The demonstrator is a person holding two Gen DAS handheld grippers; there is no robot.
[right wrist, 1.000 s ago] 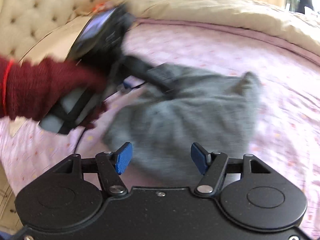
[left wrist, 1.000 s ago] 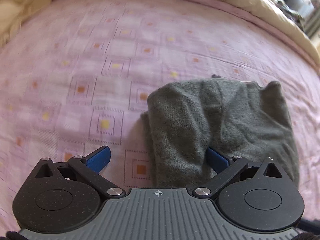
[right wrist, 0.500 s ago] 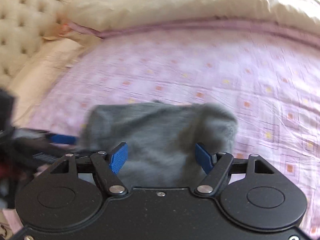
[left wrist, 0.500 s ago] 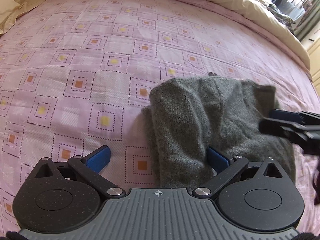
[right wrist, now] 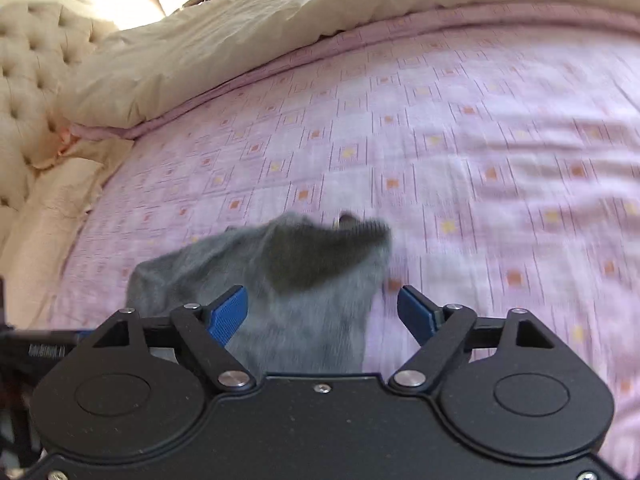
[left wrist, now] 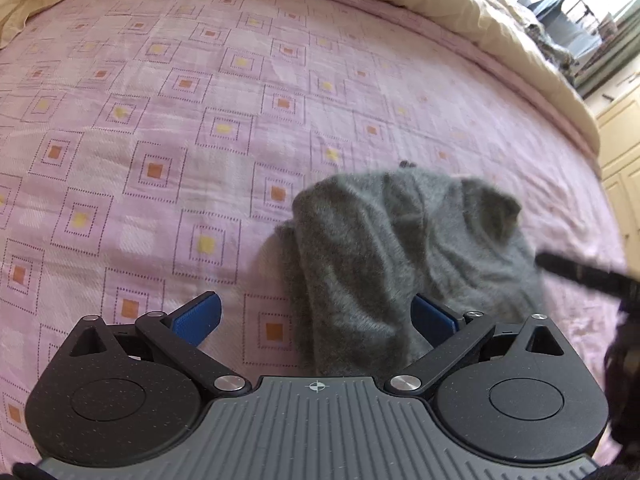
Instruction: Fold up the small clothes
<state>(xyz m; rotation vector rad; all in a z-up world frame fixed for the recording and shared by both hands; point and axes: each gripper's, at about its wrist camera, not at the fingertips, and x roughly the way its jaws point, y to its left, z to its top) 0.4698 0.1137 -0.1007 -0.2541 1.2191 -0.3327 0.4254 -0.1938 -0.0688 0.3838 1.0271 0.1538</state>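
Note:
A small grey knitted garment (left wrist: 384, 256) lies folded on the pink patterned bedspread (left wrist: 160, 120). My left gripper (left wrist: 316, 314) hovers open over its near left edge, with the right blue fingertip (left wrist: 434, 316) above the cloth and the left one over bare bedspread. In the right wrist view the same grey garment (right wrist: 280, 280) shows blurred, one corner raised. My right gripper (right wrist: 322, 314) stands open over its near right edge, nothing between the pads. The right gripper's black finger (left wrist: 580, 274) pokes into the left wrist view at the right.
A cream duvet (right wrist: 280, 32) is bunched along the far side of the bed. A tufted cream headboard (right wrist: 24, 80) and a pillow (right wrist: 48, 220) stand at the left in the right wrist view. Cream cabinets (left wrist: 624, 148) line the right edge. Bare bedspread (right wrist: 500, 180) spreads widely.
My right gripper has swung from the garment's left side round to its right edge. The far right corner of the garment has lifted slightly. The left gripper has barely moved.

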